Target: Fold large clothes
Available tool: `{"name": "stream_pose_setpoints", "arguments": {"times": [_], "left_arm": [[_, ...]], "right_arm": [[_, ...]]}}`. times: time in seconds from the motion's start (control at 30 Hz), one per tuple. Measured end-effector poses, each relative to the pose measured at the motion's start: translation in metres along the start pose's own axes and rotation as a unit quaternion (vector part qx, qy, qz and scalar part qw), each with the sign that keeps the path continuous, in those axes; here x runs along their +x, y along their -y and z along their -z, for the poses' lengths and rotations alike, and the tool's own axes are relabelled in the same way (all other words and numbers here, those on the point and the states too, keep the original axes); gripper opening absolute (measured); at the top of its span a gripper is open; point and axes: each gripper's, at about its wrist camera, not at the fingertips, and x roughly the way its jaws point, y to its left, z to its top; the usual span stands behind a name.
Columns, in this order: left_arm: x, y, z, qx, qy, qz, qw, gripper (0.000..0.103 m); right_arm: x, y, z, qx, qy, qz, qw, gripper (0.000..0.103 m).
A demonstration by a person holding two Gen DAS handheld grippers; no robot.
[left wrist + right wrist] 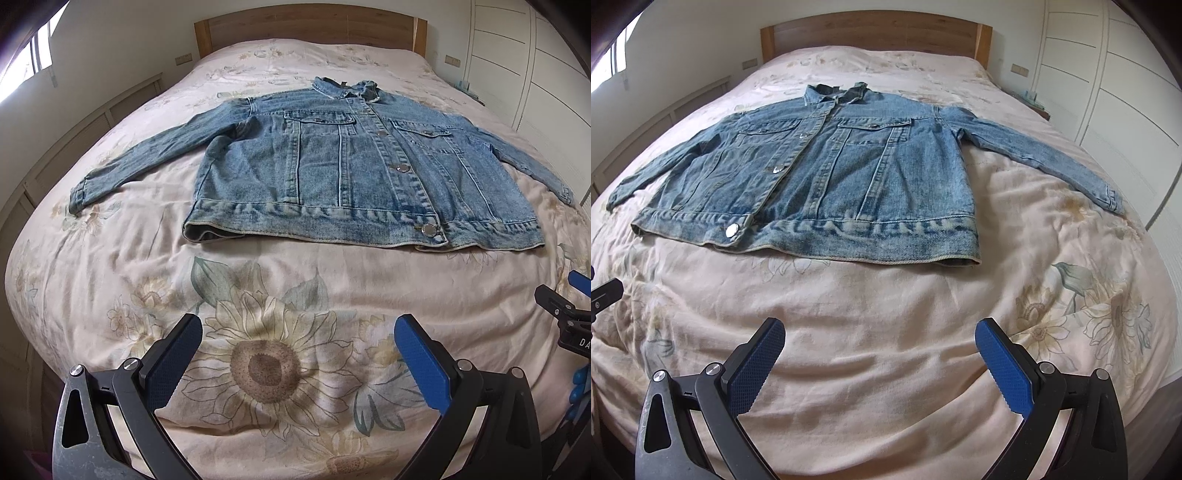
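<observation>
Left wrist: one denim jacket (pixel 354 166) | two tongs, left tongs (pixel 299 332), right tongs (pixel 879 334), both spread

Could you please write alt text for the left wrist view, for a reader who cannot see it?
A blue denim jacket lies flat, front up and sleeves spread, on a bed with a pale sunflower-print cover. The open left tongs hover over the near bedding, short of the jacket hem, holding nothing. A wooden headboard stands behind.

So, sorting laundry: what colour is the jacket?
Faded blue denim jacket with silver buttons, clearest in the right wrist view.
</observation>
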Motion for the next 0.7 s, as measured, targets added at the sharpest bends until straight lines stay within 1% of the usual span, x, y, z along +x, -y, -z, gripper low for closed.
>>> {"name": "stream_pose_setpoints", "arguments": {"times": [0.27,0.43,0.57,0.7], "left_arm": [[0.009,-0.002,-0.002,-0.004,0.000,-0.007,1.0000,0.102],[0.016,-0.005,-0.007,-0.007,-0.010,-0.008,0.9999,0.102],[0.021,-0.008,-0.013,-0.016,-0.020,-0.009,0.9996,0.102],[0.026,-0.012,-0.020,-0.028,-0.023,-0.009,0.9993,0.102]], "right_arm": [[0.013,0.003,-0.002,0.002,-0.013,-0.005,1.000,0.103],[0.021,0.013,-0.013,0.017,-0.014,-0.016,1.000,0.103],[0.031,0.035,-0.033,0.048,-0.015,-0.023,0.998,0.103],[0.042,0.070,-0.061,0.080,-0.008,-0.011,0.997,0.103]]}}
